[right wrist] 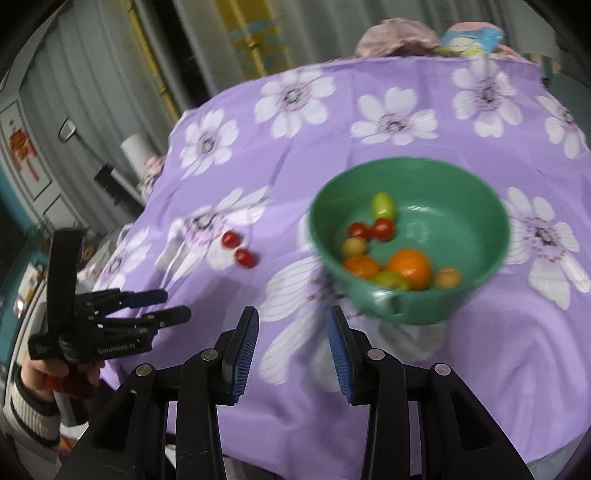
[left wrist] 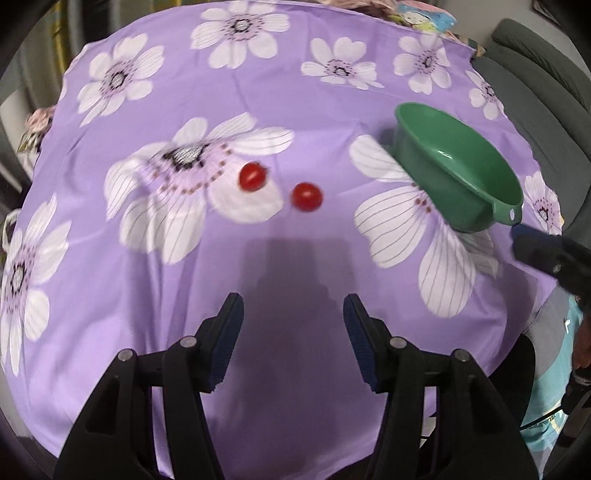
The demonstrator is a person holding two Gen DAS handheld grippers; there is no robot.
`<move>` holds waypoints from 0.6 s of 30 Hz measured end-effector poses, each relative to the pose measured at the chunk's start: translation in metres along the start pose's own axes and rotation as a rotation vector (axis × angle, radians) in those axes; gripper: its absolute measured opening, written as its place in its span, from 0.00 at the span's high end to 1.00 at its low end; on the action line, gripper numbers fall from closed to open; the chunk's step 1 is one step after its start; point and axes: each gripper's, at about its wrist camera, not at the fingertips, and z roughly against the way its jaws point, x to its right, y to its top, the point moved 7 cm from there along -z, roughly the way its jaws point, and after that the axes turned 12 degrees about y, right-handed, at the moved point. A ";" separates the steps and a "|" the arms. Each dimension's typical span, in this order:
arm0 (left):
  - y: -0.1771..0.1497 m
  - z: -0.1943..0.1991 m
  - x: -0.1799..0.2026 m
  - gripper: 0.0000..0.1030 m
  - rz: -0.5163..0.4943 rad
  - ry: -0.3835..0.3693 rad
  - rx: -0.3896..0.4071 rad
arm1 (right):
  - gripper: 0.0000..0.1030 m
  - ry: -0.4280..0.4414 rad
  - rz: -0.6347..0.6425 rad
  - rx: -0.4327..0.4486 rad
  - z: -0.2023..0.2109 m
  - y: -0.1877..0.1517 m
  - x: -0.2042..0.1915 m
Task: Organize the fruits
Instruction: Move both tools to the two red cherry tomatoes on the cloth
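Note:
Two red cherry tomatoes [left wrist: 252,176] [left wrist: 306,196] lie side by side on the purple flowered cloth [left wrist: 288,110], ahead of my left gripper [left wrist: 293,314], which is open and empty. They also show in the right wrist view [right wrist: 229,239] [right wrist: 245,257]. A green bowl [left wrist: 458,177] stands to their right; in the right wrist view the bowl [right wrist: 410,236] holds several small fruits, among them an orange [right wrist: 410,267] and red tomatoes [right wrist: 382,229]. My right gripper [right wrist: 293,317] is open and empty, just short of the bowl's near rim. The left gripper shows at the left of that view [right wrist: 173,304].
The table's near edge runs just below both grippers. A grey sofa [left wrist: 546,92] lies past the table's right side. Cushions and a printed bag [right wrist: 469,35] sit at the far edge. A door and cabinet [right wrist: 37,147] stand to the left.

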 end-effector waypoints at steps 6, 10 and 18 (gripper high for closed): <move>-0.008 0.001 -0.019 0.46 0.046 -0.010 0.006 | 0.62 0.035 0.042 -0.081 -0.032 -0.005 -0.023; -0.006 -0.003 -0.033 0.46 0.085 -0.020 0.010 | 0.62 0.038 0.067 -0.108 -0.047 -0.001 -0.032; 0.017 -0.014 -0.047 0.46 0.113 -0.047 0.017 | 0.56 0.017 0.063 -0.152 -0.082 0.017 -0.030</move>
